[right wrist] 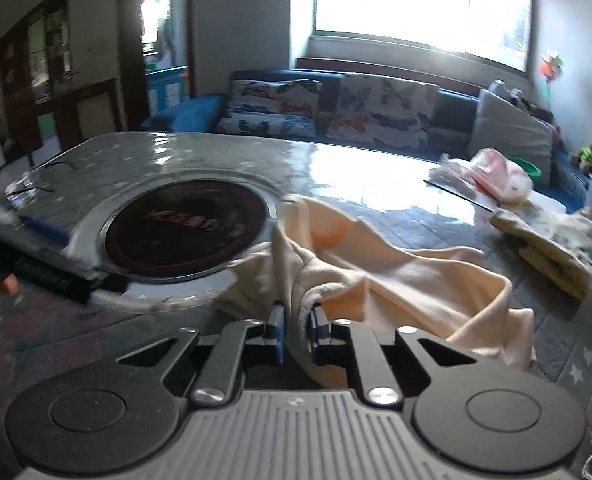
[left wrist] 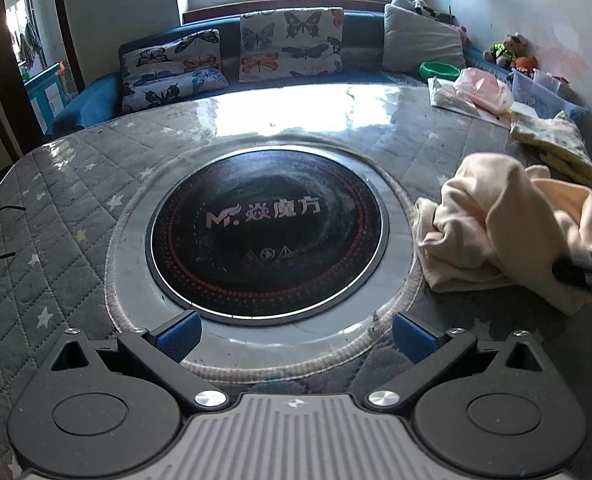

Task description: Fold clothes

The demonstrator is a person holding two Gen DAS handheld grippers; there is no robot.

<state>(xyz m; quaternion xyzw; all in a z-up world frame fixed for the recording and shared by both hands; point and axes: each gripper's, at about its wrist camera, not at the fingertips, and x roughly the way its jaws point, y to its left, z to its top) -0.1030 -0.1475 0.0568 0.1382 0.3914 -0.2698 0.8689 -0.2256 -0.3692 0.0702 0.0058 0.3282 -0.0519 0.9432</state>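
A crumpled cream garment (left wrist: 508, 224) lies on the grey quilted table (left wrist: 55, 208), right of the round black hotplate (left wrist: 265, 236). My left gripper (left wrist: 293, 336) stands open above the hotplate's near rim, nothing between its blue pads. In the right wrist view the cream garment (right wrist: 396, 272) spreads across the table, and my right gripper (right wrist: 298, 328) is shut on a bunched fold of it. The right gripper (left wrist: 588, 276) shows at the left view's right edge, buried in the cloth. The left gripper (right wrist: 35, 256), blurred, shows at far left with a hand behind it.
A folded yellow patterned cloth (left wrist: 552, 144) lies at the table's far right, with pink and white plastic bags (left wrist: 480, 90) behind it. A blue sofa with butterfly cushions (left wrist: 291, 44) runs along the far side. A clear storage box (left wrist: 544, 92) and soft toys (left wrist: 508, 50) sit at right.
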